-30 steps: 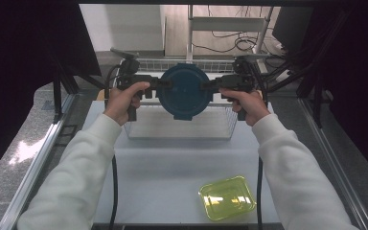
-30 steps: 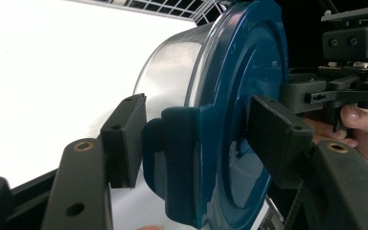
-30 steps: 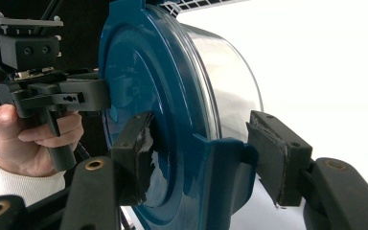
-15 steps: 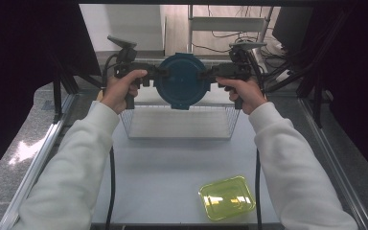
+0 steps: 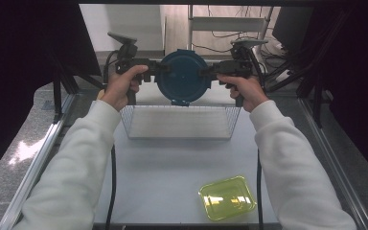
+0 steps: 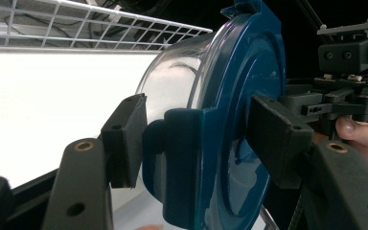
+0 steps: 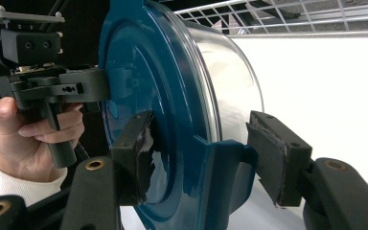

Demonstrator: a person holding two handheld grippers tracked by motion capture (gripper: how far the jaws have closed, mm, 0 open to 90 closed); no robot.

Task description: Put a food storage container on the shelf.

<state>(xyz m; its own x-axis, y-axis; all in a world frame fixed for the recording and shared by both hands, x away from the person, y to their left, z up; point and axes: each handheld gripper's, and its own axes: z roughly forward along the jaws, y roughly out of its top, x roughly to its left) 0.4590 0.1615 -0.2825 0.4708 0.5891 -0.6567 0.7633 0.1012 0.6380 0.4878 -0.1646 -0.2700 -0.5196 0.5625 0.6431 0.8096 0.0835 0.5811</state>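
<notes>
A round clear container with a blue lid (image 5: 182,76) hangs in the air above the far edge of a wire basket (image 5: 179,122), its lid turned toward the person. My left gripper (image 5: 160,72) is shut on the lid's left side tab and my right gripper (image 5: 205,73) on the right one. In the left gripper view the left gripper (image 6: 201,139) has one pad (image 6: 124,139) against the blue clip and the other on the container's lid (image 6: 239,96). In the right gripper view the right gripper (image 7: 206,158) clamps the container's rim (image 7: 143,72) the same way.
The basket stands on a white table (image 5: 172,177). A yellow-green translucent tray (image 5: 227,197) lies near the front right. Metal rails run along both table sides, and dark frame struts and cables stand beyond the far edge.
Both hands have carried the container up and away from the person, so more of the basket shows beneath it. The grips stay the same.
</notes>
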